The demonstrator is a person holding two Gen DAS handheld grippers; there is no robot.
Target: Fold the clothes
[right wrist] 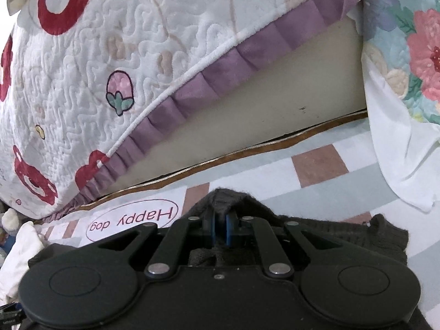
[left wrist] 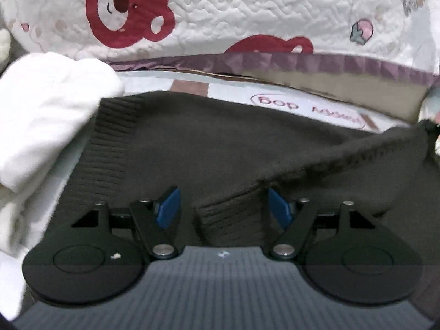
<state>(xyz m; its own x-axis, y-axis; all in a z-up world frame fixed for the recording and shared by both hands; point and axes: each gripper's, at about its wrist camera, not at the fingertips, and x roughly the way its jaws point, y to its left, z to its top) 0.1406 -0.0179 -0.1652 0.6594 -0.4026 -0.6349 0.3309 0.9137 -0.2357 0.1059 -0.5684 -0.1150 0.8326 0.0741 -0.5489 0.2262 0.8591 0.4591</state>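
Observation:
A dark brown knit sweater (left wrist: 209, 148) lies spread on a checked sheet. One sleeve stretches from the far right down to its ribbed cuff (left wrist: 228, 217), which sits between the blue pads of my open left gripper (left wrist: 224, 207). My right gripper (right wrist: 220, 227) is shut on a pinched fold of the same sweater (right wrist: 225, 195), lifted into a peak at the fingertips. The rest of the sweater (right wrist: 357, 236) shows behind the right gripper.
A pile of white clothes (left wrist: 46, 115) lies left of the sweater. A quilted bear-print cover with a purple frill (right wrist: 214, 74) hangs over a beige mattress edge (right wrist: 275, 110) behind. A floral pillow (right wrist: 412, 60) is at the right. The sheet (right wrist: 316, 181) has printed words.

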